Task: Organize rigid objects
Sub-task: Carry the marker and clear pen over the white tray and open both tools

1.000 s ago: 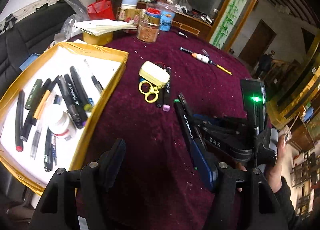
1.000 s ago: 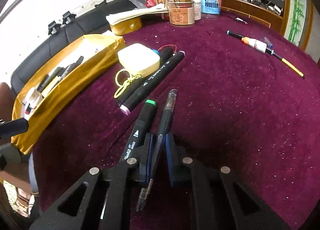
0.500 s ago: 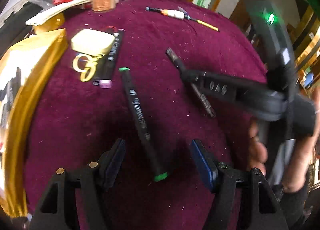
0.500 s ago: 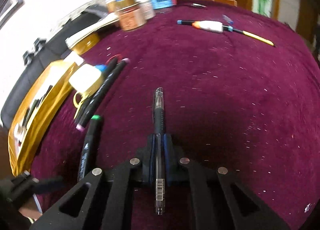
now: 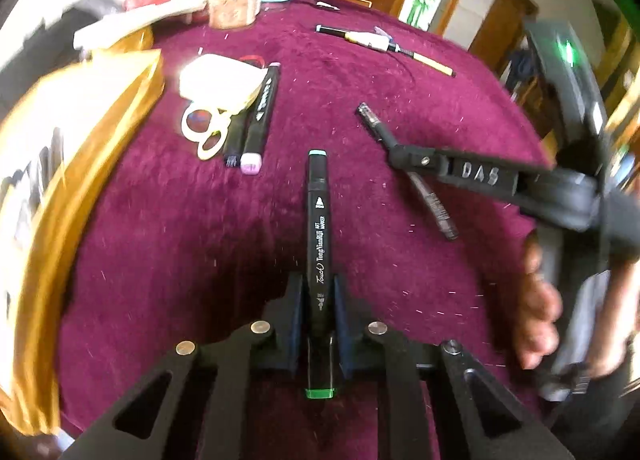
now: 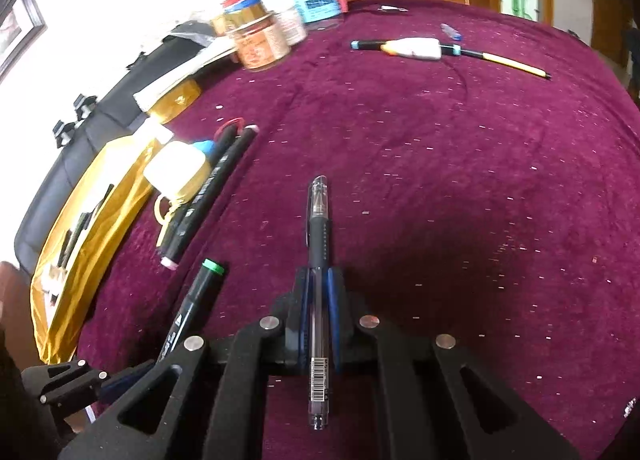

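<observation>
Fingers (image 5: 295,312) of the left gripper (image 5: 318,312) closing on the green-capped marker (image 5: 319,244), lengthwise between them; right gripper (image 6: 319,300) clamps the clear pen (image 6: 319,280) likewise.

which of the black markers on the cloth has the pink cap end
The pink-capped marker lying beside the yellow scissors. The green-capped marker is between the closing pads of the left gripper.

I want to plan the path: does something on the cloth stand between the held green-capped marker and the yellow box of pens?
Partly. The black green-capped marker sits in the left hand-held gripper, whose jaws are closing. Toward the yellow cardboard box lie the cream-handled scissors and a pink-capped black marker; the nearer cloth looks free.
</observation>
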Tool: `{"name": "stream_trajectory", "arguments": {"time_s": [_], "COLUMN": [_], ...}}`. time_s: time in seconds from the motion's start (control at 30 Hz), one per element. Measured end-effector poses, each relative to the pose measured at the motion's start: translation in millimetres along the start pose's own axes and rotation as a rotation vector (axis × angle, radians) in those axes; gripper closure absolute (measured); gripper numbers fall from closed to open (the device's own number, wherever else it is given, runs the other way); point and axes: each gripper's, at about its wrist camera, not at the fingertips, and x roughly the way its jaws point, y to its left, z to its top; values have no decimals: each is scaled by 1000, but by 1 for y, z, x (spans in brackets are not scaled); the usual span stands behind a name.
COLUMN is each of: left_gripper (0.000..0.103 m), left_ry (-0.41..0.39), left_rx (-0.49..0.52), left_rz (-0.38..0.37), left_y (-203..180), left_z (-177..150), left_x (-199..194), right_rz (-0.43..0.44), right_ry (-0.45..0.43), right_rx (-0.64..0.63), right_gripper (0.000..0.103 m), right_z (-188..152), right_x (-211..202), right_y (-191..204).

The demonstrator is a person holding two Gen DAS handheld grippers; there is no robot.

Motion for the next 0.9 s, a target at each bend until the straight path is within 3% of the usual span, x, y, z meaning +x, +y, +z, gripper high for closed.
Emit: {"name": "stream_trajectory", "arguments": {"time_s": [0.07,0.27,0.63,0.9], "left_gripper": [89,89,89,89], "left_ry": [-3,-71,-253,-409], "left_rx": [-53,-129,-249,-397], "left_rz": [-79,-173,-215,-198], "left_y": [10,30,91,173], "left_z": [0,1,-1,-14], "left_x": [-9,-46,-118,-179], "right_rz": [28,122,195,253], "right_ry": [-9,-65,-169,-234], "right_rx": [-16,-83,-169,-253], "right_gripper": [95,95,95,94], "right_z": [-1,-5,-12,-16], "right_x": [-1,-9,-26,-37], "right_y": [5,25,49,74]}}
